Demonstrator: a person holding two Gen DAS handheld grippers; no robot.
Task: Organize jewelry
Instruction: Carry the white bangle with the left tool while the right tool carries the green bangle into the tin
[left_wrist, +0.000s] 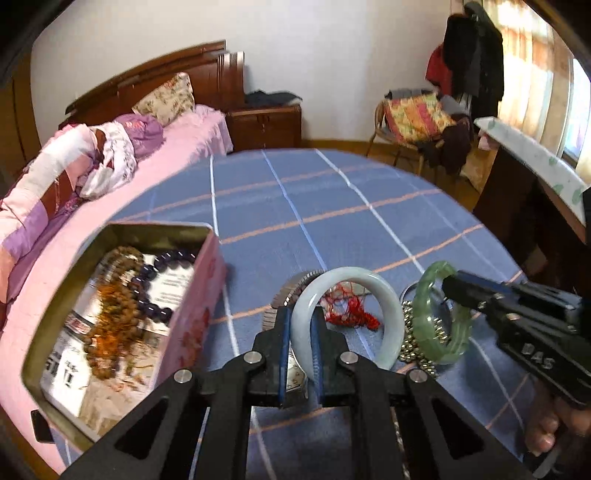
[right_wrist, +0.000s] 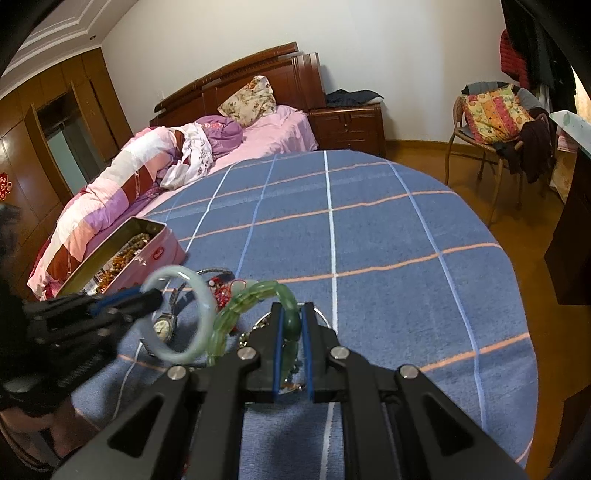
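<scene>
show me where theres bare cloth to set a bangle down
Free: the blue checked cloth beyond and right of the jewelry pile. Crowded: near the pink tin, where the watch, red cord and metal beads lie.

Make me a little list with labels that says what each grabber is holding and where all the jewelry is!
left gripper: shut on the pale white-green smooth jade bangle, held upright
right gripper: shut on the green segmented jade bracelet
pink flowered tin box: open, left of the pile, holds brown wooden beads and dark purple beads
on the blue checked cloth: silver wristwatch, red knotted cord, small metal ball beads
</scene>
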